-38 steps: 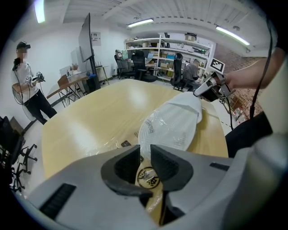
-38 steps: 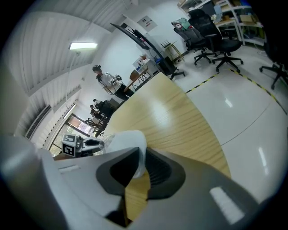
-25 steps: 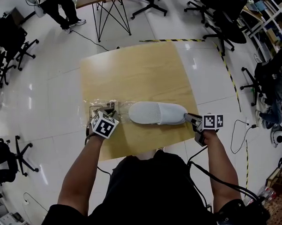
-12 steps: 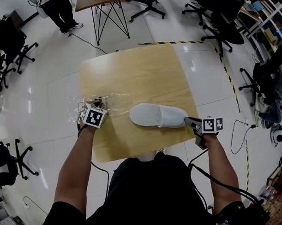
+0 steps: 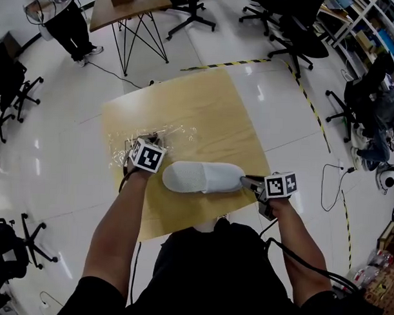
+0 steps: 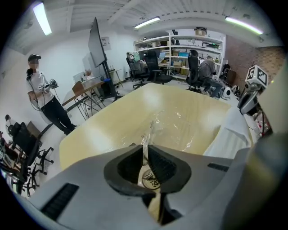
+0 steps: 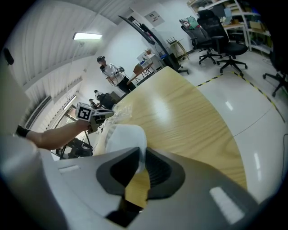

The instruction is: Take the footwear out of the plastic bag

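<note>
A white slipper (image 5: 203, 176) lies on its own on the wooden table (image 5: 205, 109), toe to the left, outside the bag. My right gripper (image 5: 244, 182) is shut on its heel edge; in the right gripper view the white heel (image 7: 128, 139) sits between the pads. The clear plastic bag (image 5: 156, 134) lies crumpled and empty-looking just left of the slipper. My left gripper (image 5: 151, 143) is shut on it, and a strip of film (image 6: 146, 137) rises from between the jaws of that gripper (image 6: 146, 150). The slipper's side (image 6: 234, 130) shows at the right of that view.
Office chairs (image 5: 298, 28) stand on the glossy floor beyond the table, and more at the left (image 5: 9, 89). A person (image 5: 63, 23) stands by a second table (image 5: 128, 2) at the far left. Yellow-black tape (image 5: 309, 99) runs along the floor at the right.
The left gripper carried the bag out toward the table's left edge and back over the table. The right gripper and slipper shifted a little left. Both grips are unchanged.
</note>
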The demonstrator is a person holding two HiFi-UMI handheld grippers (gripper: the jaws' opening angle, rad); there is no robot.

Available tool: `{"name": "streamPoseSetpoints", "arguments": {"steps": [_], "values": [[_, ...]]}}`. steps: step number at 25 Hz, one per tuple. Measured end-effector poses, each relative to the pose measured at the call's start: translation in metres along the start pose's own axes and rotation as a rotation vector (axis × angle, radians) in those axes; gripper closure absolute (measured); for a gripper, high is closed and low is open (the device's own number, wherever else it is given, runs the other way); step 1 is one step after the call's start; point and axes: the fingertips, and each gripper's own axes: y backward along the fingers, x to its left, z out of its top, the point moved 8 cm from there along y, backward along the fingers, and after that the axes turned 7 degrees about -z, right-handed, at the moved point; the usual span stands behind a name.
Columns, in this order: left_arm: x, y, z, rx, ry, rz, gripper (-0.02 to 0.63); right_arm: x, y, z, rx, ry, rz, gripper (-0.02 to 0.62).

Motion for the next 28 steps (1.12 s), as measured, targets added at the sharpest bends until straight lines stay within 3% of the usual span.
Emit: {"name": "streamPoseSetpoints", "arguments": {"steps": [7, 13, 17, 20, 22, 24, 28], "values": [[-0.036, -0.013, 0.025, -0.044, -0.011, -0.078, 0.561, 0.034, -0.012, -0.01, 0.022, -0.003, 0.052, 0.551], [-0.043, 0.003, 0.03, -0.141, 0.027, -0.17, 0.507, 0.06, -0.028, -0.021, 0.024, -0.037, 0.046, 0.551], [-0.042, 0.028, 0.035, -0.27, 0.063, -0.26, 0.463, 0.066, -0.038, -0.021, 0.012, -0.04, -0.021, 0.545], [-0.041, 0.04, 0.025, -0.314, 0.072, -0.32, 0.425, 0.07, -0.045, -0.027, 0.004, -0.035, -0.096, 0.527], [-0.04, 0.047, 0.018, -0.333, 0.087, -0.344, 0.426, 0.077, -0.043, -0.029, -0.021, -0.013, -0.146, 0.448], [-0.039, 0.053, 0.012, -0.344, 0.087, -0.347, 0.437, 0.085, -0.031, -0.027, -0.081, 0.034, -0.207, 0.407], [-0.05, 0.079, -0.005, -0.391, 0.076, -0.351, 0.465, 0.106, 0.014, -0.037, -0.236, 0.114, -0.26, 0.425]]}}
